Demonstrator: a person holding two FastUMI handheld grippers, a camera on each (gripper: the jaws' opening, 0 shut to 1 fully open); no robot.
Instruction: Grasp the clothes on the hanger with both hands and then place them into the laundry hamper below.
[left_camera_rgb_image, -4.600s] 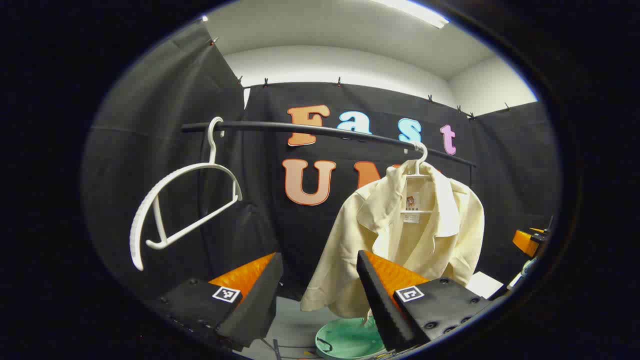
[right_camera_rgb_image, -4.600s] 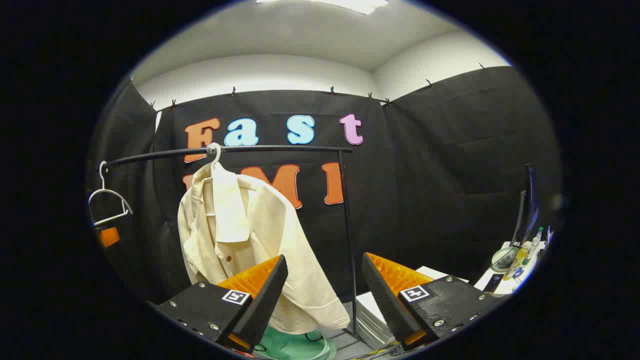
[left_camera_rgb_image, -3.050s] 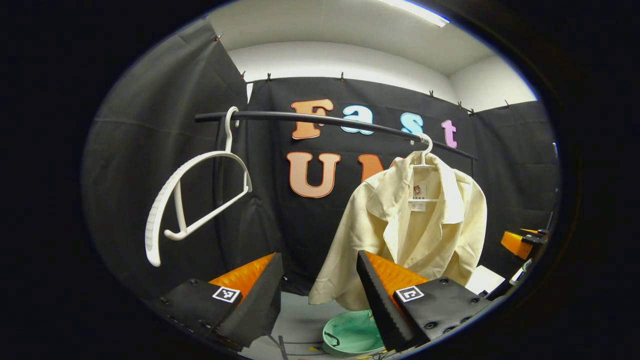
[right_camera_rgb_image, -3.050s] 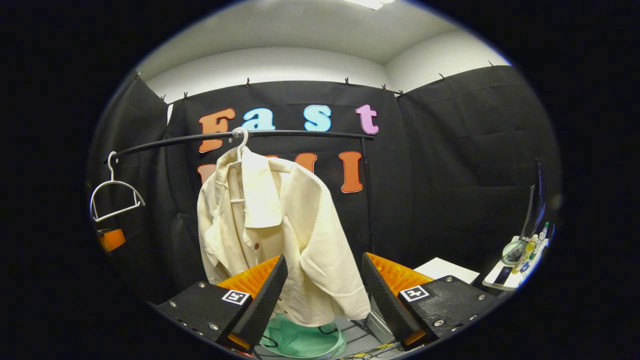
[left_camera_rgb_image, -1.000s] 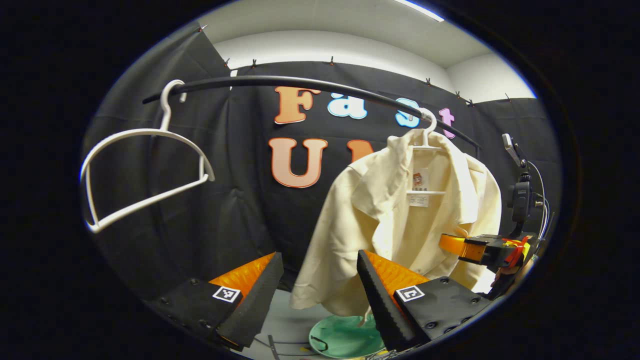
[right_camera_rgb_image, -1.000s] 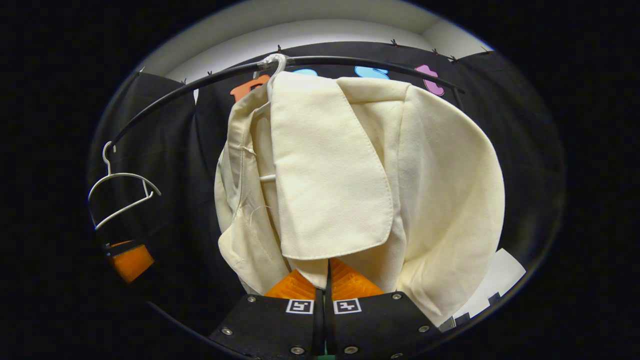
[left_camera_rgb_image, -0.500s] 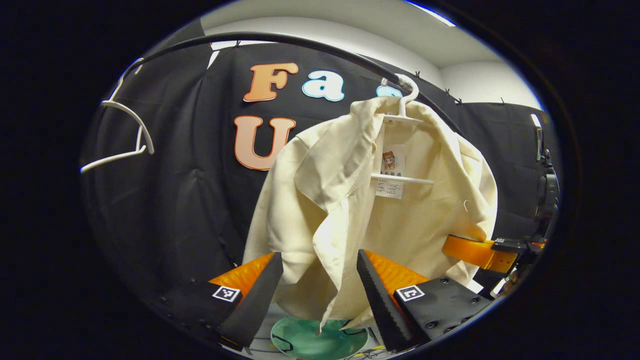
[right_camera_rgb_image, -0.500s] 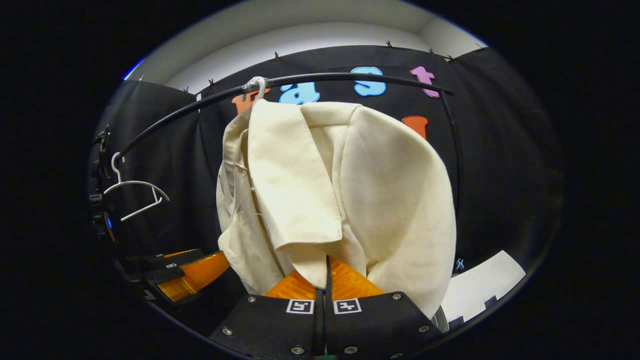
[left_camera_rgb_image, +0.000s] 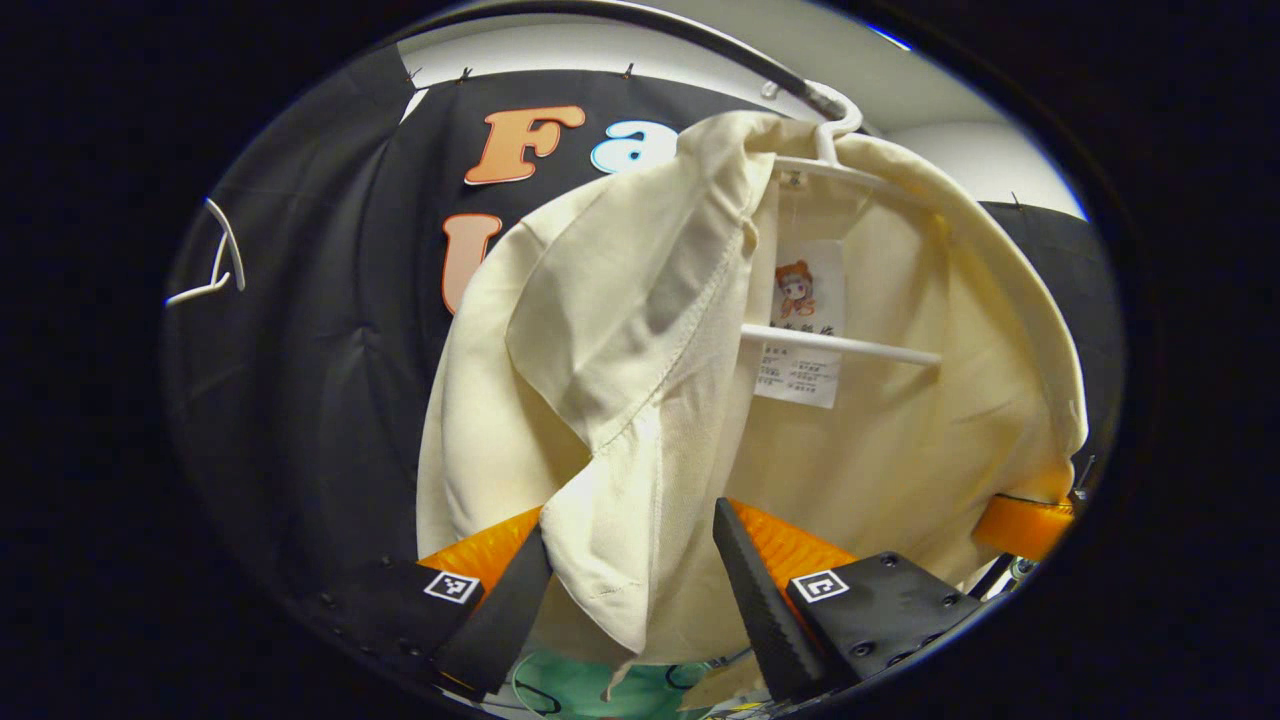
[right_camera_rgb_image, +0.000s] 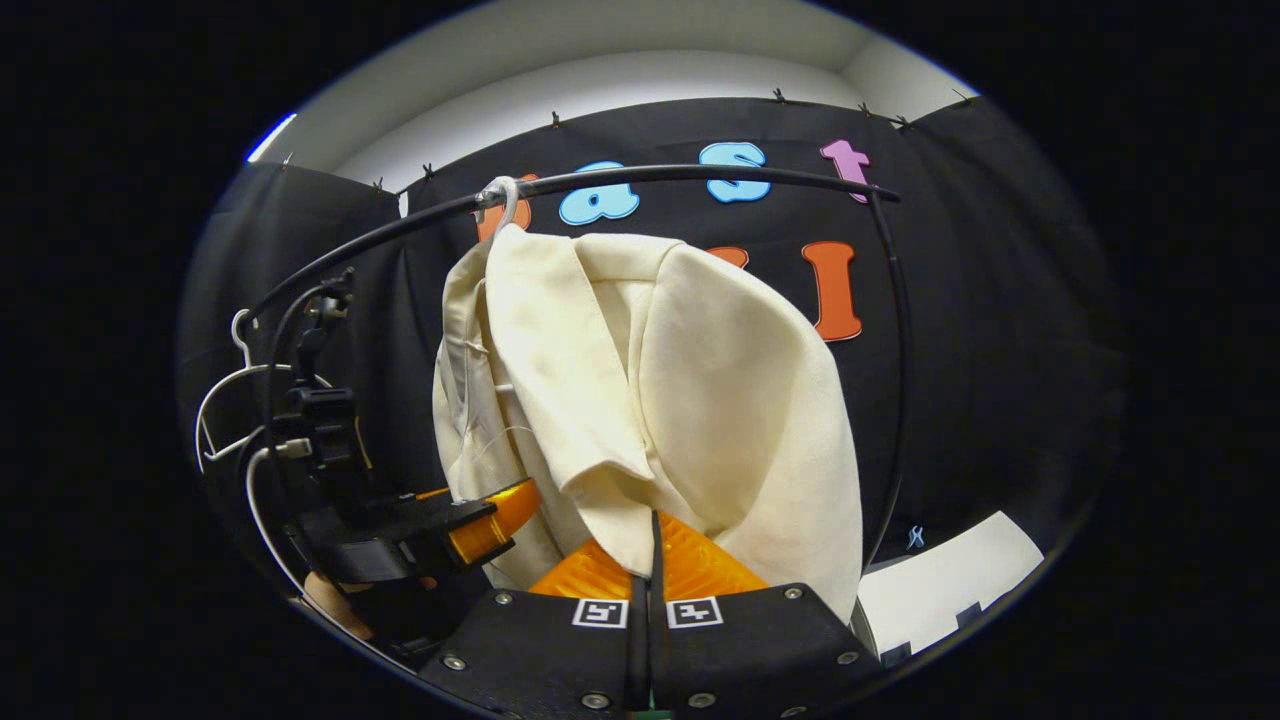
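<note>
Here a cream shirt (left_camera_rgb_image: 640, 330) is seen hung on a white hanger (left_camera_rgb_image: 838, 345), which is hooked over a black rail (right_camera_rgb_image: 640, 180). All places below are given relative to that shirt.

- Right tool (right_camera_rgb_image: 655, 545): fingers drawn together low on the shirt's front, below the collar flap, with a fold of cloth pinched between them. In the left gripper view it is seen at the shirt's far edge (left_camera_rgb_image: 1020, 525).
- Left tool (left_camera_rgb_image: 630, 590): fingers spread apart, the hanging front edge of the shirt draped between them; no squeeze is applied yet. In the right gripper view it is seen just beside the shirt's other side (right_camera_rgb_image: 480, 530).
- Green hamper (left_camera_rgb_image: 570, 690): glimpsed directly beneath the shirt's hem.
- A second, bare hanger (right_camera_rgb_image: 225, 400) is hung well apart from the shirt on the same rail.

Handling, as judged: the cloth is taken to be light, soft and limp, with no stiffness of its own. A grip on a single layer may slip, so a doubled fold at the front placket or collar is preferred. The shoulders are likely to catch on the hanger's arms if pulled straight down; an upward or sideways lift off the hanger is judged safer.
</note>
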